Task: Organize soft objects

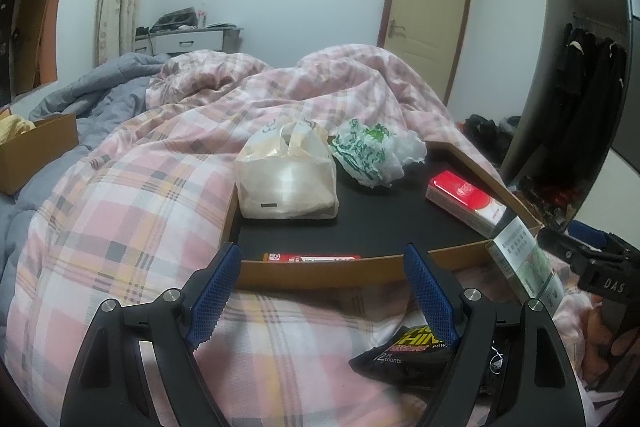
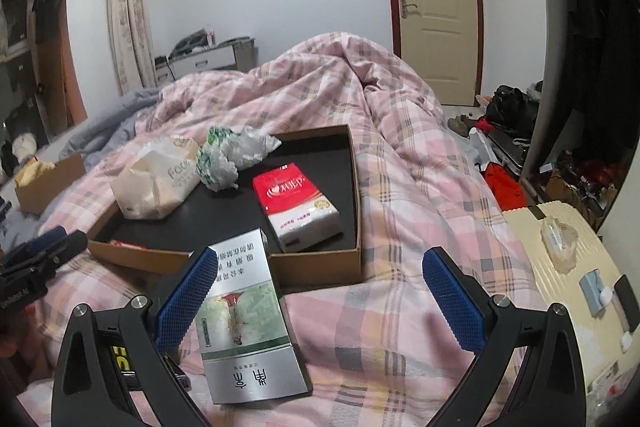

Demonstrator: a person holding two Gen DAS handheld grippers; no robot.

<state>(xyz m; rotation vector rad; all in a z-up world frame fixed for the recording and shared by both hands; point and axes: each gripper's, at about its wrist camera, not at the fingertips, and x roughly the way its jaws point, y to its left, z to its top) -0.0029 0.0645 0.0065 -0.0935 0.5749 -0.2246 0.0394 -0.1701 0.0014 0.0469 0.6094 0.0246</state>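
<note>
A shallow cardboard box [image 1: 312, 269] [image 2: 320, 269] with a black floor lies on the pink plaid quilt. In it are a cream plastic bag [image 1: 286, 177] [image 2: 156, 179], a crumpled green-and-white bag [image 1: 368, 151] [image 2: 228, 155], a red-and-white tissue pack [image 1: 464, 201] [image 2: 300, 207] and a thin red packet [image 1: 312, 258] at the near wall. My left gripper [image 1: 320, 291] is open and empty just before the box. My right gripper [image 2: 320, 295] is open; a silver-green carton [image 2: 244, 319] [image 1: 528, 263] lies between its fingers, against the left pad [image 2: 188, 299]. A black snack pouch [image 1: 404, 355] lies under the left gripper.
A second cardboard box [image 1: 36, 151] [image 2: 48, 183] with yellow cloth sits at the left on a grey quilt [image 1: 92, 95]. A cream suitcase [image 2: 568, 279] with small items stands at the right of the bed. A door [image 2: 436, 3] and hanging dark clothes [image 1: 588, 75] are beyond.
</note>
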